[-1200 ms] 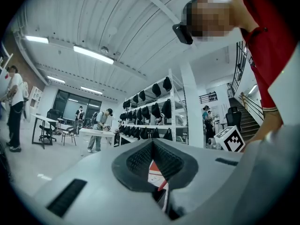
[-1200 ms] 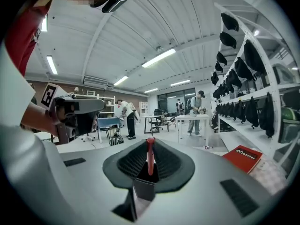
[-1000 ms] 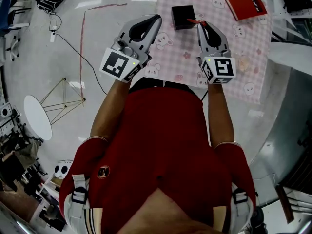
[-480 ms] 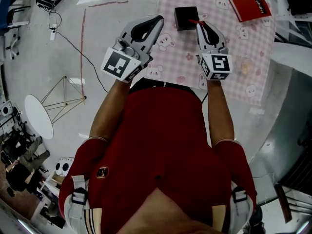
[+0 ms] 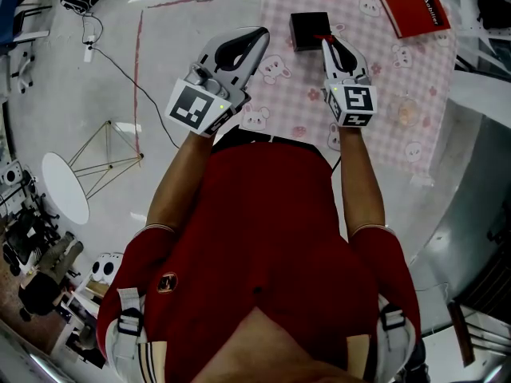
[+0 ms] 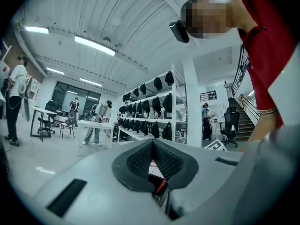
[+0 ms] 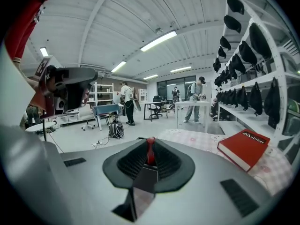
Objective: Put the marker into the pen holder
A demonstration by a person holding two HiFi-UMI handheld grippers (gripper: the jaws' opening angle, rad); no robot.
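Found the red marker (image 5: 322,35) clamped between the pads of the right gripper (image 5: 327,40), upper centre of the head view, its red end poking out past the jaw tips. Confirmed in the right gripper view: a red shaft (image 7: 149,150) standing upright in the narrow slot at frame centre, pads pressed on it from both sides. Placed the marker's end just at the lower right corner of the black pen holder (image 5: 308,27), touching or barely apart; cannot tell which, nor whether it is over the opening. Noted the left gripper (image 5: 259,32) to the left of the holder and apart from it, at the cloth's left edge, jaws clenched tip to tip with nothing gripped; checked against the left gripper view (image 6: 153,143), pads meeting at frame centre. Recorded a red book (image 5: 413,8) at upper right on the pink checked cloth (image 5: 383,78) printed with rabbit figures. Saw white lettering on the book's cover (image 7: 243,148), not sharp enough to read with confidence. Found no other legible writing.
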